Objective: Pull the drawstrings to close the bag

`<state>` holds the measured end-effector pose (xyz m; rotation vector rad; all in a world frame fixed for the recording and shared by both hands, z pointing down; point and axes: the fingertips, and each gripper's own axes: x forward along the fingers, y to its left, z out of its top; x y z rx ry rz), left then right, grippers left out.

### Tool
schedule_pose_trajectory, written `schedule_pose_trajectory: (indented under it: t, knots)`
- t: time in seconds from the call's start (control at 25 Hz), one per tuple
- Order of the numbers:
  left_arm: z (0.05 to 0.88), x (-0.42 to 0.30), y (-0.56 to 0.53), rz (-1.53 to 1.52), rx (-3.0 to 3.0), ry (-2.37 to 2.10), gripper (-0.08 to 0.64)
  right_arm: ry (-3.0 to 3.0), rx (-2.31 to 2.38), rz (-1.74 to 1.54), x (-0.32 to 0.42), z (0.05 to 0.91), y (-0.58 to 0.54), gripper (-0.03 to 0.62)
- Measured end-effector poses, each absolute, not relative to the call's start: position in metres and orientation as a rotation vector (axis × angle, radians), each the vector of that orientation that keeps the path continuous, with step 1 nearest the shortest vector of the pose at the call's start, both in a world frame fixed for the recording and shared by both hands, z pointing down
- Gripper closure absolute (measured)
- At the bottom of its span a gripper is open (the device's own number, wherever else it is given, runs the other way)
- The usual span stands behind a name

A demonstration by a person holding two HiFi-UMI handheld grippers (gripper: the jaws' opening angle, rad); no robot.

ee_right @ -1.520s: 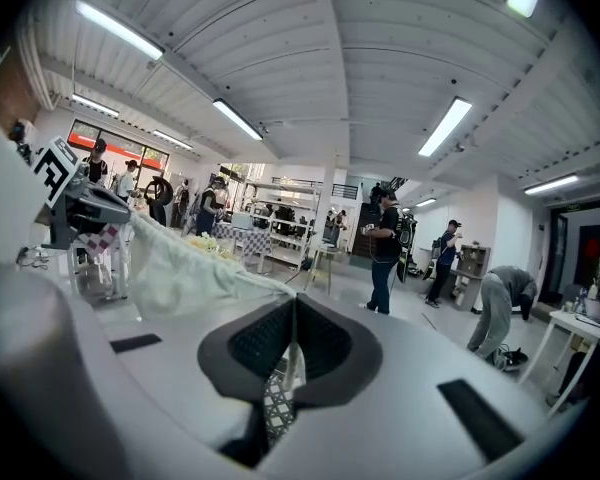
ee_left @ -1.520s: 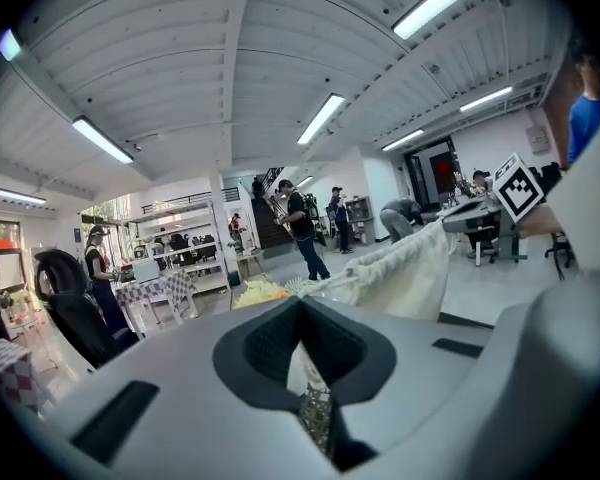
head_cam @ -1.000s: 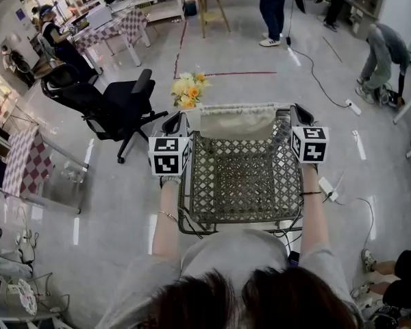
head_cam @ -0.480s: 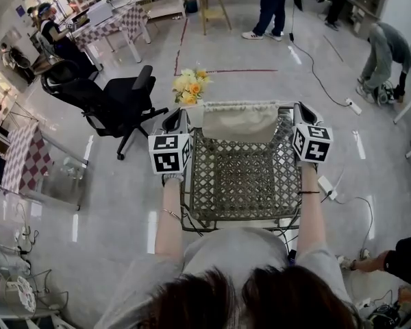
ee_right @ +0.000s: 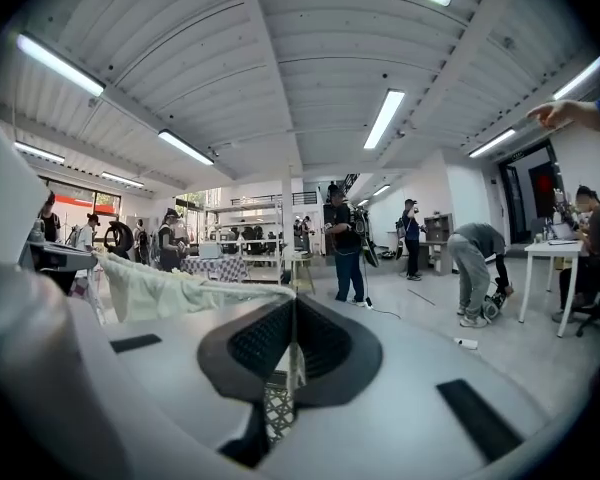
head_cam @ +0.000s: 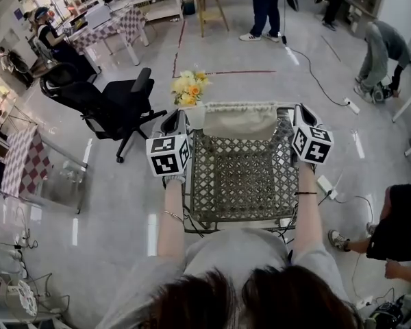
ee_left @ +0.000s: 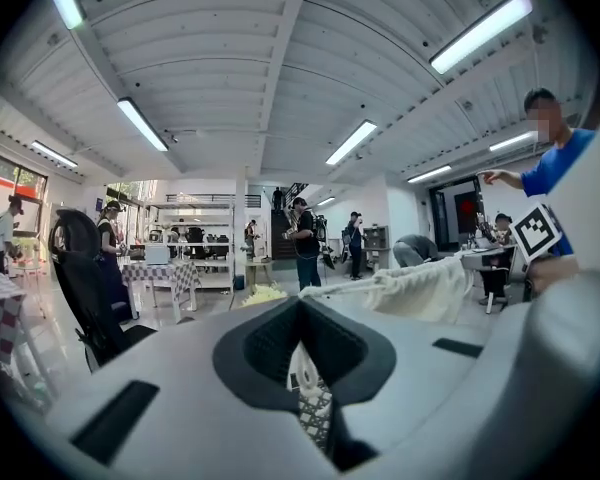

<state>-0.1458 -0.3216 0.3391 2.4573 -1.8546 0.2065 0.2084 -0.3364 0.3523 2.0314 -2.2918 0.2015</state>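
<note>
A cream drawstring bag (head_cam: 238, 120) hung stretched over the far edge of a metal lattice table (head_cam: 240, 184), centre frame. The left gripper (head_cam: 174, 120) and right gripper (head_cam: 300, 112) flanked it, each clenched on a drawstring (ee_right: 270, 293), apparently so that pulling apart would cinch its mouth.

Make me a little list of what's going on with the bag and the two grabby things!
bag: cream cloth bag, hanging stretched between the two grippers at the far edge of the lattice table
bag top: hem looks gathered
left gripper: jaws shut on the left drawstring
right gripper: jaws shut on the right drawstring
drawstrings: each runs taut from the jaws to the bag
nearby: yellow flowers past the table's far left corner; black office chair on the floor
</note>
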Motion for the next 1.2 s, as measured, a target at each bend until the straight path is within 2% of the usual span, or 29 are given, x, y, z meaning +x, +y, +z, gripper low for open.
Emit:
schedule_pose_trajectory:
  t: [1.2]
  knots:
    - [0.329,-0.157,-0.311,0.038,2.385,-1.899,0.535,-2.306,2.246,0.368,0.219,0.349,-0.326,0.566]
